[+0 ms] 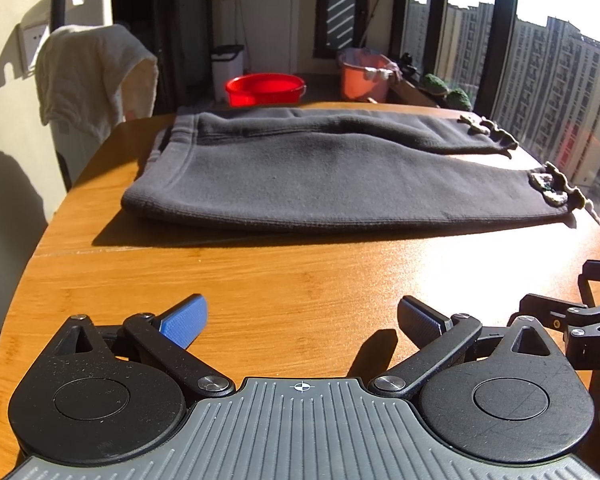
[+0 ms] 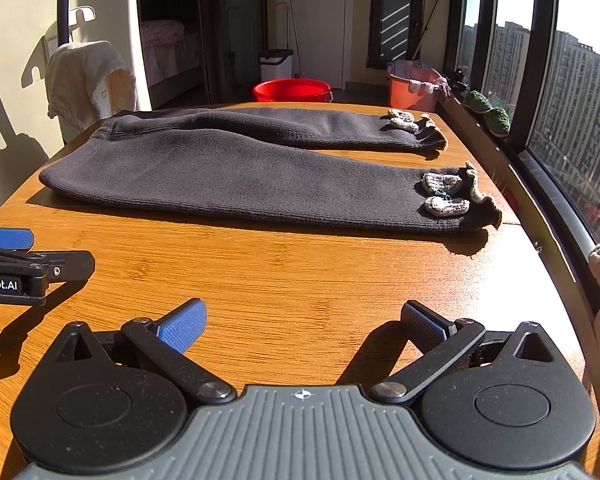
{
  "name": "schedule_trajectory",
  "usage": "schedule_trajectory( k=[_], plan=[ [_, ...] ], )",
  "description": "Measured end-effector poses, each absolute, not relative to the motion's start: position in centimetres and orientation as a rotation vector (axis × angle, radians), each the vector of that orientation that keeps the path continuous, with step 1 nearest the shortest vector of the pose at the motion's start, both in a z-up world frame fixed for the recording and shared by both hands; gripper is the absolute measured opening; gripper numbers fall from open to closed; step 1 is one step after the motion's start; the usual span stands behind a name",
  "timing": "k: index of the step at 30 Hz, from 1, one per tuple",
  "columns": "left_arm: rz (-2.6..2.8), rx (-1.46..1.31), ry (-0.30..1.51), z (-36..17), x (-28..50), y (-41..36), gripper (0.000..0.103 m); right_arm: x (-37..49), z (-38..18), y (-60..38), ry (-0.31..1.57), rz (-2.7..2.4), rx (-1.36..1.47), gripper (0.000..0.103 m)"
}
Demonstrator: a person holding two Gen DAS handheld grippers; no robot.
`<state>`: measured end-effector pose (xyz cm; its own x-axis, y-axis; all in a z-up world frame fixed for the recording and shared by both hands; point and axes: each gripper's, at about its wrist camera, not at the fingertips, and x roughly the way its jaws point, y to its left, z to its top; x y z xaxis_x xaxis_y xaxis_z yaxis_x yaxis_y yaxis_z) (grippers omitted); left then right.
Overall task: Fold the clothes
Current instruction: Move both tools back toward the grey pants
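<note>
Dark grey knit trousers (image 1: 320, 176) (image 2: 236, 176) lie flat on the wooden table (image 1: 292, 280) (image 2: 292, 272), waistband to the left, both legs running right. Each cuff carries small knitted decorations (image 1: 552, 192) (image 2: 444, 194). My left gripper (image 1: 302, 322) hovers open over bare wood, well short of the garment's near edge. Open too, my right gripper (image 2: 304, 324) sits over bare wood in front of the near leg. In the right wrist view the left gripper (image 2: 16, 264) shows at the left edge; in the left wrist view part of the right gripper (image 1: 580, 320) shows at the right edge.
A chair draped with a cream cloth (image 1: 92, 76) (image 2: 84, 80) stands beyond the table's left corner. A red basin (image 1: 264, 89) (image 2: 292, 90) and an orange bucket (image 1: 364, 78) (image 2: 414, 84) sit on the floor behind. Large windows (image 2: 572, 112) run along the right side.
</note>
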<state>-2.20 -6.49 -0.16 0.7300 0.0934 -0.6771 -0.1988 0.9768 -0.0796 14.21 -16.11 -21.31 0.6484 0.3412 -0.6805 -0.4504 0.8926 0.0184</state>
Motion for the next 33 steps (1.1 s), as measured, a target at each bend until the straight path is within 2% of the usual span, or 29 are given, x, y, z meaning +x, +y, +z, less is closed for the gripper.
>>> schedule_trajectory(
  k=[4, 7, 10, 14, 16, 17, 20, 21, 22, 28, 33],
  plan=[
    [0.132, -0.147, 0.649, 2.4, -0.2, -5.4, 0.103, 15.5, -20.4, -17.7, 0.72, 0.547, -0.071, 0.103],
    [0.145, -0.116, 0.644, 2.8, 2.6, -4.4, 0.103, 17.5, -19.0, -18.9, 0.624, 0.597, 0.049, 0.103],
    [0.163, -0.079, 0.677, 2.0, 5.7, -3.8, 0.103, 20.3, -17.9, -18.4, 0.532, 0.597, 0.073, 0.103],
    [0.196, -0.122, 0.78, -0.3, 8.4, -2.5, 0.103, 24.5, -18.4, -16.3, 0.602, 0.639, 0.047, 0.103],
    [0.205, -0.091, 0.775, -1.1, 8.4, -2.7, 0.103, 25.7, -19.3, -15.4, 0.666, 0.66, 0.032, 0.086],
    [0.207, -0.086, 0.765, -1.3, 8.2, -2.8, 0.103, 26.0, -19.9, -15.0, 0.69, 0.668, 0.015, 0.084],
    [0.206, -0.082, 0.737, -1.7, 7.5, -2.9, 0.103, 25.6, -21.0, -14.4, 0.687, 0.69, -0.062, 0.086],
    [0.204, -0.082, 0.729, -1.8, 7.4, -2.9, 0.103, 25.6, -21.0, -14.3, 0.694, 0.698, -0.074, 0.091],
    [0.204, -0.082, 0.726, -1.8, 7.3, -2.9, 0.103, 25.5, -21.0, -14.2, 0.703, 0.718, -0.085, 0.103],
    [0.205, -0.086, 0.721, -1.8, 7.3, -2.9, 0.103, 24.7, -21.0, -12.8, 0.72, 0.721, -0.21, 0.103],
    [0.197, -0.086, 0.722, -1.7, 7.0, -3.0, 0.103, 24.9, -20.8, -13.3, 0.732, 0.705, -0.137, 0.103]
  ],
)
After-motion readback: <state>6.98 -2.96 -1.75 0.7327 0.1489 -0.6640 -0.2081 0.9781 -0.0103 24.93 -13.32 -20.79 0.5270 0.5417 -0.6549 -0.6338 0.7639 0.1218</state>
